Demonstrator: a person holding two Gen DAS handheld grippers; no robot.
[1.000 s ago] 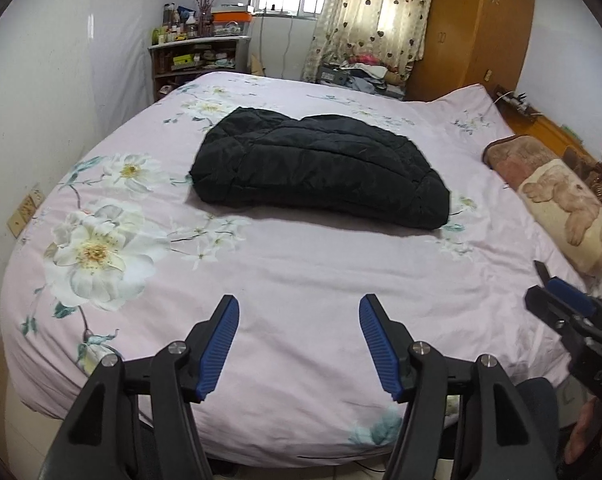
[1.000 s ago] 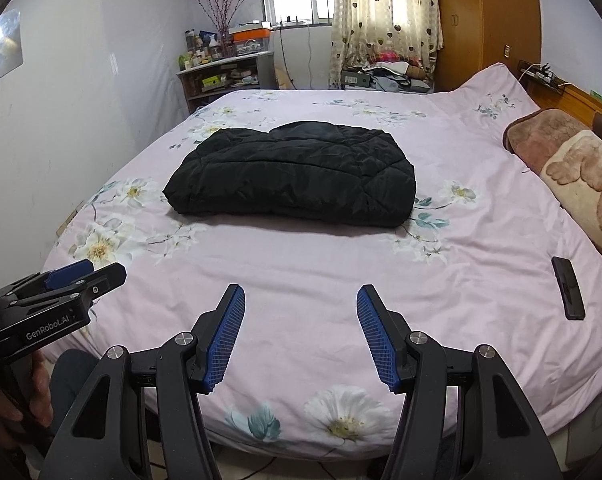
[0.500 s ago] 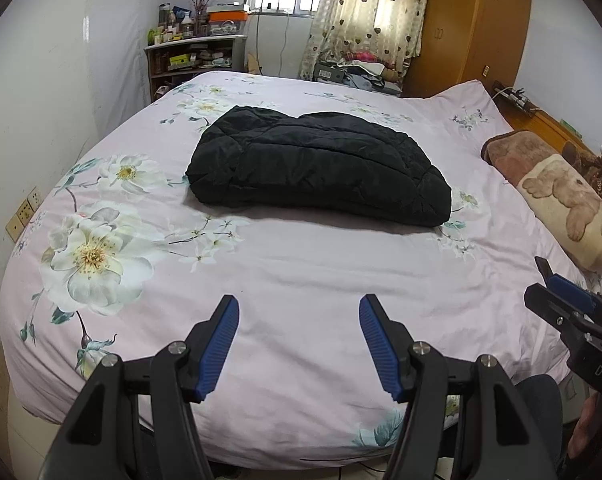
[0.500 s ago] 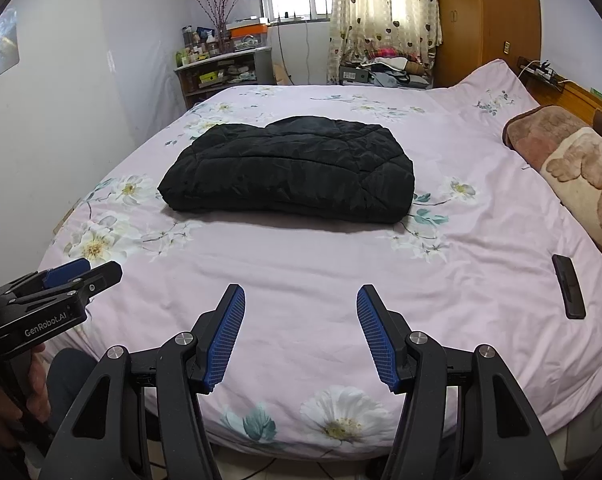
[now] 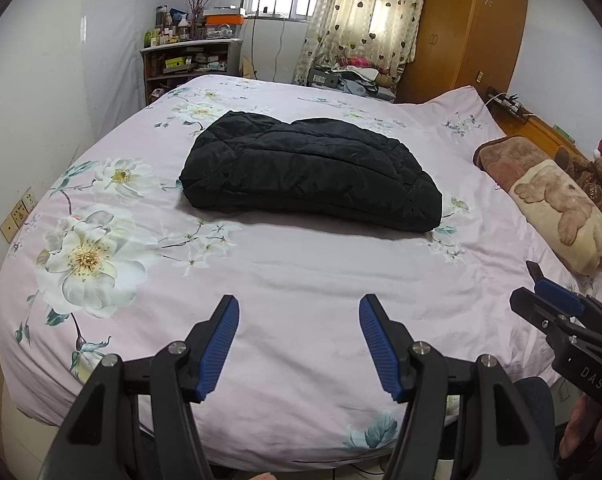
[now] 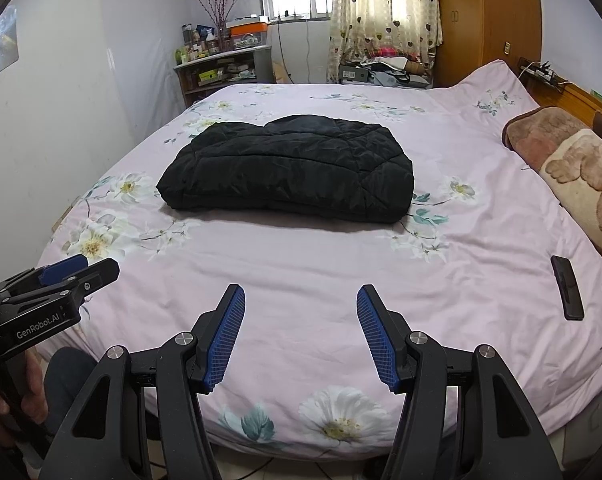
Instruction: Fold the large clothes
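A black quilted jacket [image 5: 309, 172] lies folded into a thick rectangle in the middle of the bed; it also shows in the right wrist view [image 6: 289, 168]. My left gripper [image 5: 299, 316] is open and empty, held over the near edge of the bed, well short of the jacket. My right gripper [image 6: 300, 304] is open and empty, also over the near edge. Each gripper shows at the side of the other's view: the right one [image 5: 557, 308] and the left one [image 6: 73, 276].
The bed has a pink floral cover [image 5: 301, 272]. A brown bear-print pillow [image 6: 581, 176] lies at the right. A black phone [image 6: 567, 288] lies on the cover near the right edge. A shelf [image 5: 185, 64], curtain and wooden wardrobe [image 5: 465, 28] stand beyond the bed.
Both grippers have shifted slightly, so the jacket sits a little differently in each view. Both stay open and empty. The jacket has not moved on the bed.
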